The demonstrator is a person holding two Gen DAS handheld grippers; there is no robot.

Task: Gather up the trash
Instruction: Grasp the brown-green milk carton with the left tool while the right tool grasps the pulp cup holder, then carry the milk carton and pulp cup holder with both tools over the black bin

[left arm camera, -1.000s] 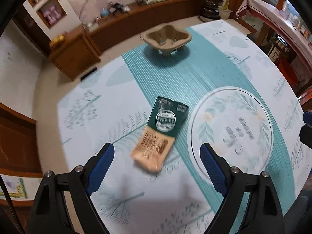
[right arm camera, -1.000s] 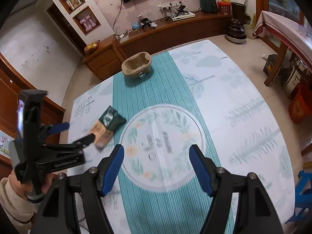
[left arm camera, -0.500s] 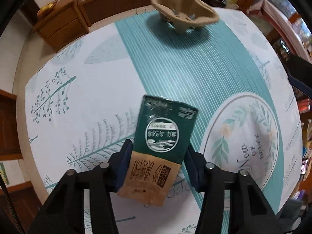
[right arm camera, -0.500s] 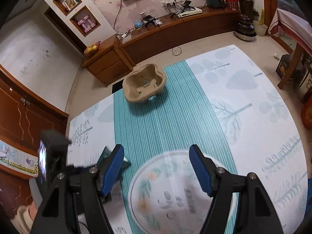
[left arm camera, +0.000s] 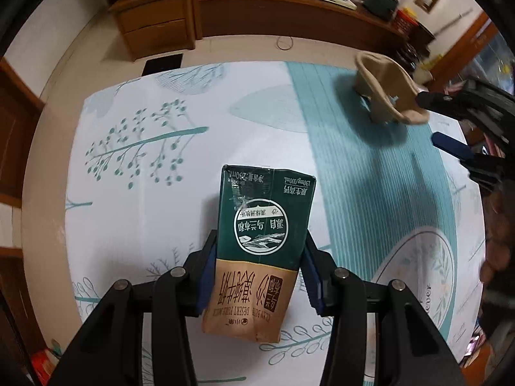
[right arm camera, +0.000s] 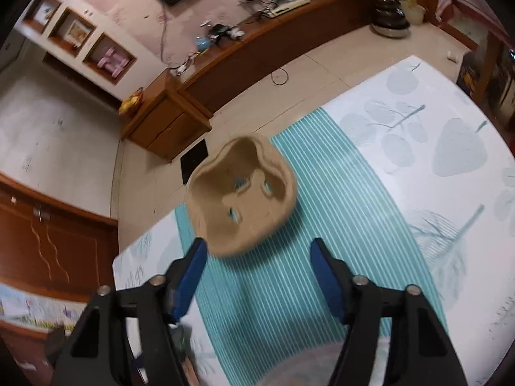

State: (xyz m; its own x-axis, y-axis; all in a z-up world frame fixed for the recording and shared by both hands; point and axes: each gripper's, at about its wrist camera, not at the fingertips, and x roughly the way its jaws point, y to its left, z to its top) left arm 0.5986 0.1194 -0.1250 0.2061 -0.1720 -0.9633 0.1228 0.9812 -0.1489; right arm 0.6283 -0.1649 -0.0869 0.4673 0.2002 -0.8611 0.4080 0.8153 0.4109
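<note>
Milk carton (left arm camera: 262,247), green above and tan below, sits clamped between the blue pads (left arm camera: 206,276) of the left gripper (left arm camera: 257,276), one pad pressed on each side wall. Its sealed end points away from that gripper, over the patterned worktop (left arm camera: 145,212); whether it touches the cloth cannot be told. Nothing shows whether the carton has anything in it. Ahead and to the right of the left gripper stands a pulp cup tray (left arm camera: 386,91), with the right gripper (left arm camera: 450,122) just beside it. Seen from the right wrist, the right gripper (right arm camera: 256,276) is spread wide and holds nothing; the tray (right arm camera: 241,199) lies just ahead of its fingertips on the teal stripe, its cup wells holding nothing.
</note>
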